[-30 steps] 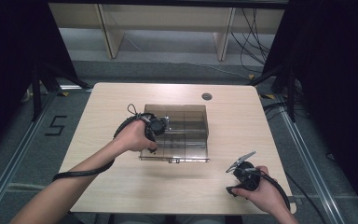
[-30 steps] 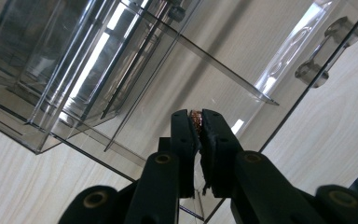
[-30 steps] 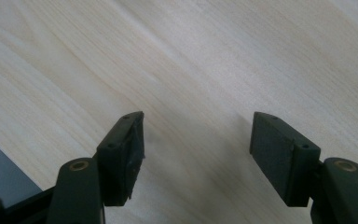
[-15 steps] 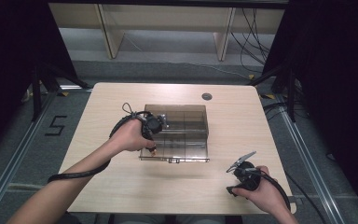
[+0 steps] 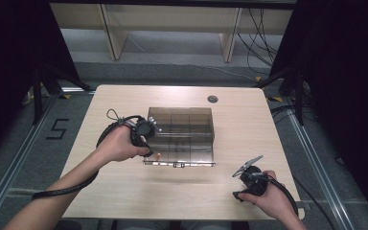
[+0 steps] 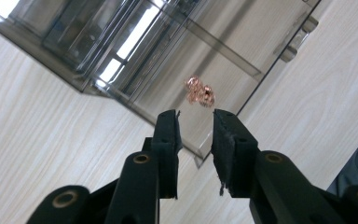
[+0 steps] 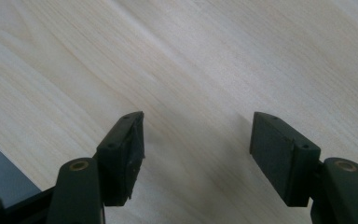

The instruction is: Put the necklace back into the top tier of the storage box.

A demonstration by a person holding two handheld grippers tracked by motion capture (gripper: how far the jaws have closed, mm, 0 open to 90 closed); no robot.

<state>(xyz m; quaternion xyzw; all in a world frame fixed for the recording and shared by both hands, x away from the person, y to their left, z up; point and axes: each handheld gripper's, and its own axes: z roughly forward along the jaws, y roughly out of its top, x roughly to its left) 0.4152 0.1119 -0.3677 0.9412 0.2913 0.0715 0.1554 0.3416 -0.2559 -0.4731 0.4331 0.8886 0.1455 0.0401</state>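
A smoky clear compartment box (image 5: 181, 125) sits mid-table, its lid (image 5: 184, 154) folded flat toward me. A small copper-coloured piece (image 5: 157, 155) lies on the lid's left end. My left gripper (image 5: 148, 149) hangs just left of and above it. In the left gripper view the jaws (image 6: 196, 116) have just been opening. They stand a little apart with nothing between them, and the copper piece (image 6: 199, 91) lies on the lid just beyond their tips. My right gripper (image 5: 247, 173) rests at the front right of the table, and in its own view (image 7: 198, 126) it is open over bare wood.
The light wooden table (image 5: 124, 196) has a round cable hole (image 5: 212, 99) near its back edge. Each gripper trails a black cable off the front edge. Beyond the table a shelf frame (image 5: 172, 28) stands on the floor, with dark curtains at both sides.
My left hand has drawn back to the left and slightly up from the box's left side. The right hand has stayed put.
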